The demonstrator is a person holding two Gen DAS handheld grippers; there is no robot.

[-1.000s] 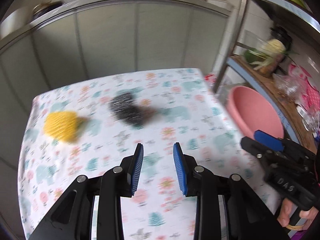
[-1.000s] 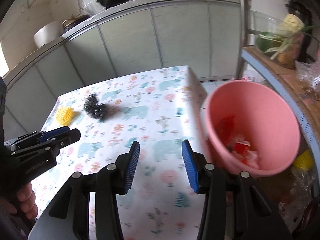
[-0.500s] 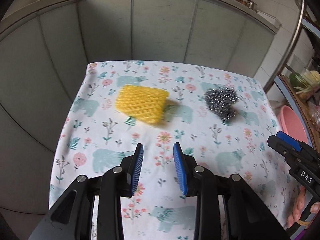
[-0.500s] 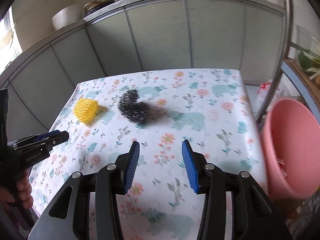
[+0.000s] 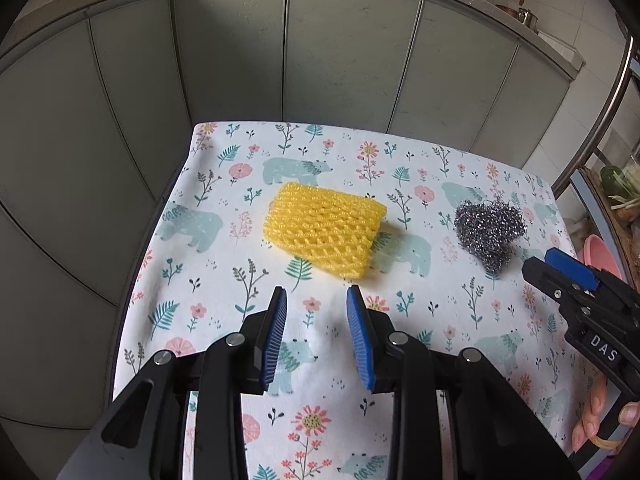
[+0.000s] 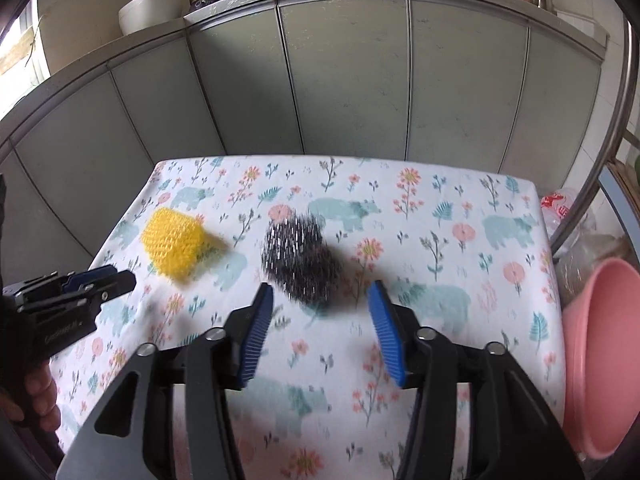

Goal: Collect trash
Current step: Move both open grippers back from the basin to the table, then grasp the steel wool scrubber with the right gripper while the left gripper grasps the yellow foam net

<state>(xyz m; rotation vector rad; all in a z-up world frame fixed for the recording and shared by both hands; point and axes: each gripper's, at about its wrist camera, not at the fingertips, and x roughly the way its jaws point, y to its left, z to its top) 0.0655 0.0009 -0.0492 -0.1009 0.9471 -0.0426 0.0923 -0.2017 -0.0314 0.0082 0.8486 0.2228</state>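
A yellow foam fruit net [image 5: 324, 232] lies on the floral tablecloth [image 5: 224, 320], just beyond my left gripper [image 5: 316, 300], which is open with nothing between its blue pads. To its right lies a dark steel-wool scrubber [image 5: 490, 232]. In the right wrist view the scrubber [image 6: 300, 264] sits right ahead of my right gripper [image 6: 320, 296], whose jaws are opening and hold nothing. The yellow net [image 6: 174, 244] lies to the scrubber's left. Each gripper shows at the edge of the other's view: the right gripper [image 5: 560, 272] and the left gripper [image 6: 100, 280].
A pink plastic basin [image 6: 600, 360] stands off the table's right edge, beside a metal rack post [image 6: 616, 152]. Grey cabinet doors [image 5: 320, 60] close off the far side. A crumpled plastic bag [image 6: 560, 208] lies past the table's right corner.
Both grippers swung left, away from the pink basin. The yellow net now sits ahead of the left gripper and the scrubber ahead of the right, whose jaws have widened.
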